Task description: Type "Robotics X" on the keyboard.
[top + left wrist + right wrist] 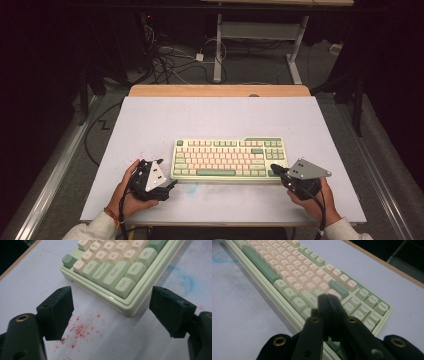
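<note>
Right gripper (328, 298), jaws pressed together empty, is hovering over the keyboard (229, 159)'s right-hand keys, seemingly to poke one, while left gripper (110, 312) is gaping wide near its Ctrl corner, seemingly to steady it.

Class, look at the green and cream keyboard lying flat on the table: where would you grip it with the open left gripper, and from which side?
Probably the green and cream keyboard at its near left corner, approached level from the left. The flat case leaves only its thin edge free, and the open left gripper already faces that corner.
</note>
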Demonstrator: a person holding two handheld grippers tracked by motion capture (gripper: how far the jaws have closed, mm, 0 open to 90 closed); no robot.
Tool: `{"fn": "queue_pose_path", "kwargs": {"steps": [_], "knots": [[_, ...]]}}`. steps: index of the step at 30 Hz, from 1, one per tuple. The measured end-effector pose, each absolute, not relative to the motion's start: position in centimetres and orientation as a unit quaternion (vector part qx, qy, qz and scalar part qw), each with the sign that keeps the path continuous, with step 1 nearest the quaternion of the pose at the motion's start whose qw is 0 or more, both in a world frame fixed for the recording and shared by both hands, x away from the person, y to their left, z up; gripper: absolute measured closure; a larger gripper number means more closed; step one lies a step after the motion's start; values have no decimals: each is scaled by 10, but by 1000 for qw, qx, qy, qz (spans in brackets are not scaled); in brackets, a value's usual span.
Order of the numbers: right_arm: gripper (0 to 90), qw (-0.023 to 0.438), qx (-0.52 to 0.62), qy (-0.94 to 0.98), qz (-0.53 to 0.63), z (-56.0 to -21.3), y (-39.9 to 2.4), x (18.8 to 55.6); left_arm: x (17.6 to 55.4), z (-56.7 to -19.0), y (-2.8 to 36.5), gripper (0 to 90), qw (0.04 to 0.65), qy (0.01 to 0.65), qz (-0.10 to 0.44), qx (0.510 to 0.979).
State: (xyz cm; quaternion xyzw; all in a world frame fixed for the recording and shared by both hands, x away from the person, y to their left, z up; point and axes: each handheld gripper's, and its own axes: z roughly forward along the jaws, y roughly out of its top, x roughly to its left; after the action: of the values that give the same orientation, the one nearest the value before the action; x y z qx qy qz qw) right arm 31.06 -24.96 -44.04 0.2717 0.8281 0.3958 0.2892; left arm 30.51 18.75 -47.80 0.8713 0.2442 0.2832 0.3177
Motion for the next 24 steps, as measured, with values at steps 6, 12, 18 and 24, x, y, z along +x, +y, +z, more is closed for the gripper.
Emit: {"fn": "queue_pose_path", "kwargs": {"steps": [6,12,18,24], "knots": [[900,272,275,833,395,-435,-240,330,307,-480,190,189,327,263,278,864],[900,251,262,846,390,-431,-212,361,310,-482,192,189,322,271,271,866],[900,236,246,863,374,-434,-175,382,306,-482,191,190,317,265,273,869],[900,223,238,877,352,-443,-154,393,304,-484,194,190,310,267,273,871]]}}
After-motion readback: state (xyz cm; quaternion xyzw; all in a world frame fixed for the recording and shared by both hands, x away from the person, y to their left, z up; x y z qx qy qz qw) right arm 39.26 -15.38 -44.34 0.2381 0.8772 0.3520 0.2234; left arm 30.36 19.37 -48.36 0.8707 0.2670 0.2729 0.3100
